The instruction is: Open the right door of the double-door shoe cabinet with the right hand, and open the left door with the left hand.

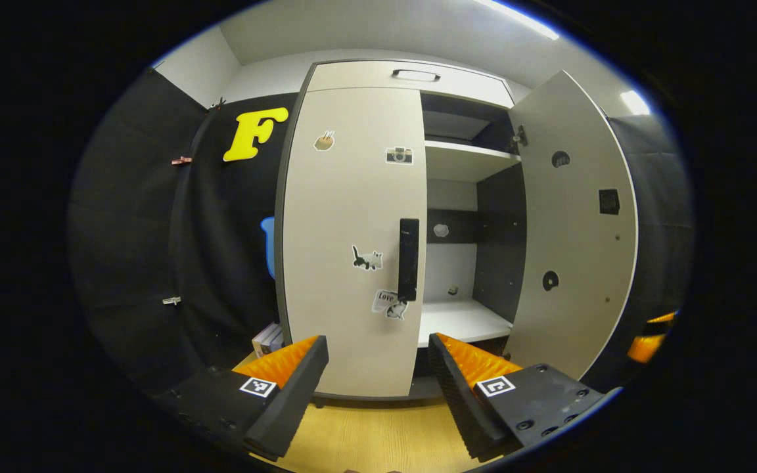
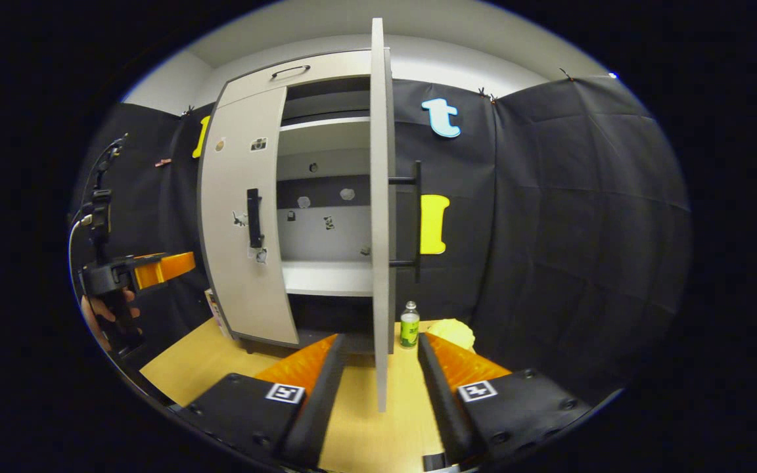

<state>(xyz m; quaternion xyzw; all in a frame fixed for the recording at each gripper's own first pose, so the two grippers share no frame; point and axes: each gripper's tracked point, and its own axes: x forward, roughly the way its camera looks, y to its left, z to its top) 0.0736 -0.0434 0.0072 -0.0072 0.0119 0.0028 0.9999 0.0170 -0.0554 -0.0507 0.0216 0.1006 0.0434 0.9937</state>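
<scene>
The shoe cabinet's left door is closed, with stickers on it and a black vertical handle at its inner edge. My left gripper is open, low in front of that door and short of the handle, holding nothing. The right door is swung wide open. In the right gripper view this right door stands edge-on with its bar handle on the outer face. My right gripper is open, and the door's edge lines up with the gap between its fingers without being pressed. The left gripper and the hand holding it are at far left.
Inside the cabinet are white shelves and a dark back panel. A green bottle and a yellow lump sit on the wooden surface right of the open door. A small box stands left of the cabinet.
</scene>
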